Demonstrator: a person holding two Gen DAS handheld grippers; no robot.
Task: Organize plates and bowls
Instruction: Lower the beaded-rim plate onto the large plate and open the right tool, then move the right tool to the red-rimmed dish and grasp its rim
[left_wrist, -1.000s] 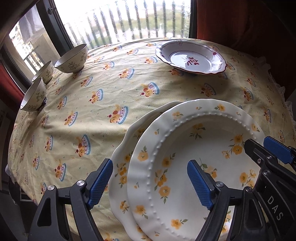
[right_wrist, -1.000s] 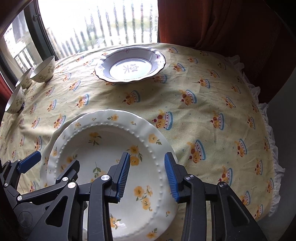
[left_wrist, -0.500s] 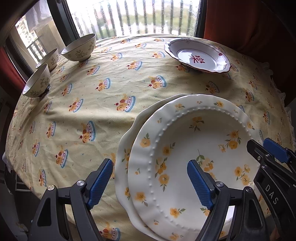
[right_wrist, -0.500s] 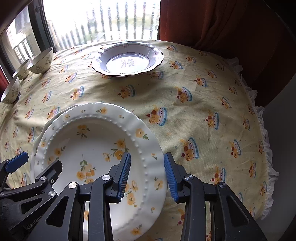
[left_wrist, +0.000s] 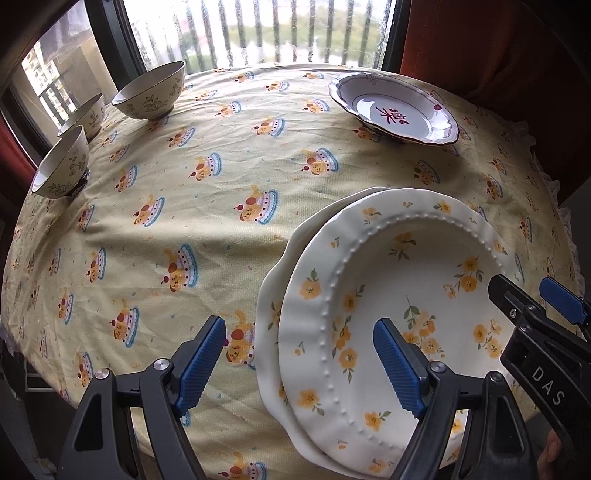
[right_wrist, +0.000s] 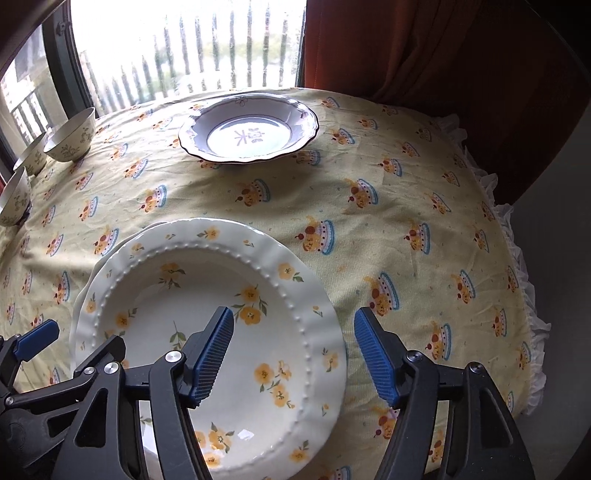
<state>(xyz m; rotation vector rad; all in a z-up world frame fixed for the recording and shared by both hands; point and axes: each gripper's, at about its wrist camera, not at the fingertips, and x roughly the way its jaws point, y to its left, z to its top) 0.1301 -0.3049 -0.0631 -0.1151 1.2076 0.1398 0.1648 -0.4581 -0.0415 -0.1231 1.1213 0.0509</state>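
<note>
A home dining spot: patterned tablecloth, curtain, balcony window.

Daylight is pouring through the window, blowing it out; the tablecloth is staying sharp while fisheye edges are bending dark.

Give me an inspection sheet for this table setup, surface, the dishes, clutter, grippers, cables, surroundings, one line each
Surface: round table under a yellow tablecloth printed with cakes, wrinkled.
Job's things: two flowered plates stacked near the front, the top one offset on the lower one; red-rimmed plate alone at the far side; three bowls upright, grouped at the far left edge.
Clutter: nothing seen.
Grippers: left gripper open, straddling the stack's left rim; right gripper open, its jaws just opened, the top plate's right rim between them and not clamped.
Cables: nothing seen.
Surroundings: barred window behind; red curtain at right.
</note>
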